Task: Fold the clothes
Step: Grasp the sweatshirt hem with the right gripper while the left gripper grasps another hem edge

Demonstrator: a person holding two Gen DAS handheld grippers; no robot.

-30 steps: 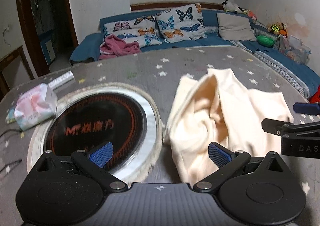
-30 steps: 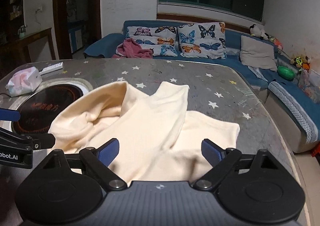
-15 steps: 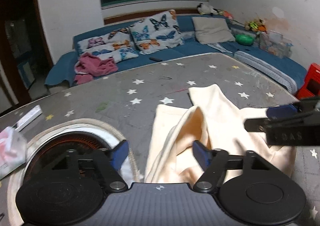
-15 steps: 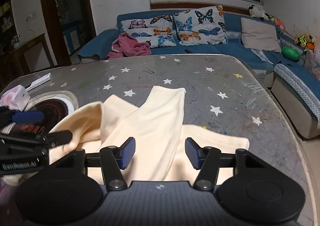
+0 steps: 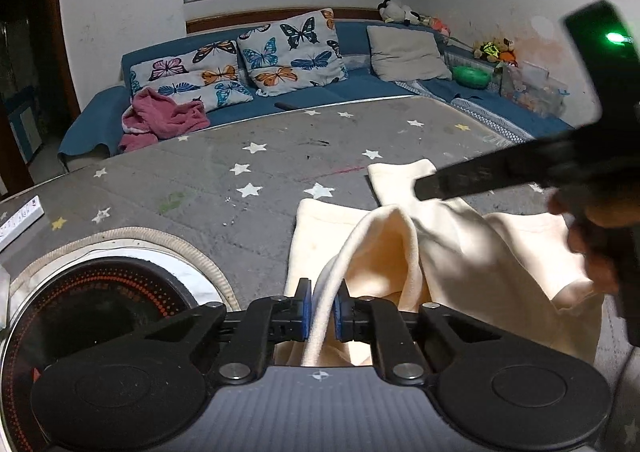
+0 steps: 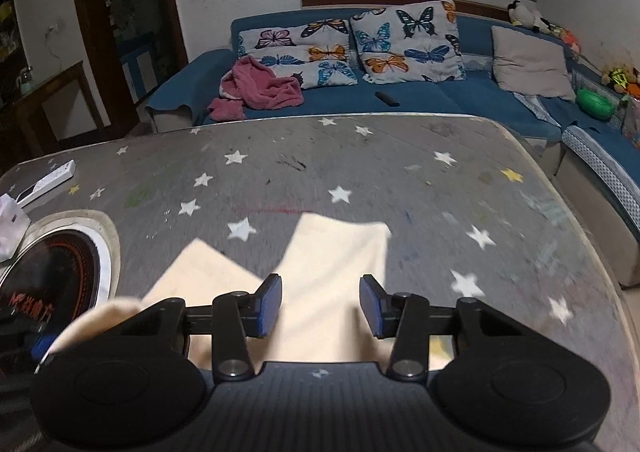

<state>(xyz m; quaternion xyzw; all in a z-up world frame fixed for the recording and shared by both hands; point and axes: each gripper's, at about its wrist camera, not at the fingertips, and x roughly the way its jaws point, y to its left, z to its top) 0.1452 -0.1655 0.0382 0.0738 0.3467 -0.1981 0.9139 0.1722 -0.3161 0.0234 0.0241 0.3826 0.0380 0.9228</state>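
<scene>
One grey tabletop (image 6: 400,180) scattered with white stars fills most of both views, and behind it runs a blue sofa (image 6: 440,100) with butterfly cushions (image 6: 404,40) and a pink garment (image 6: 260,86). A cream garment (image 5: 460,252) lies rumpled on the near side of the tabletop, just right of a round black hob (image 5: 92,312) set into the surface.

The left hand-held gripper (image 5: 320,310) has just been closing and its blue pads now pinch a raised, rolled edge of the cream garment. The right hand-held gripper (image 6: 320,306) has also been closing; its jaws stand partly apart over a flat part of the cream cloth, with the pads not pressing on it. A white strip-shaped item (image 6: 46,182) lies near the tabletop's far left edge.
</scene>
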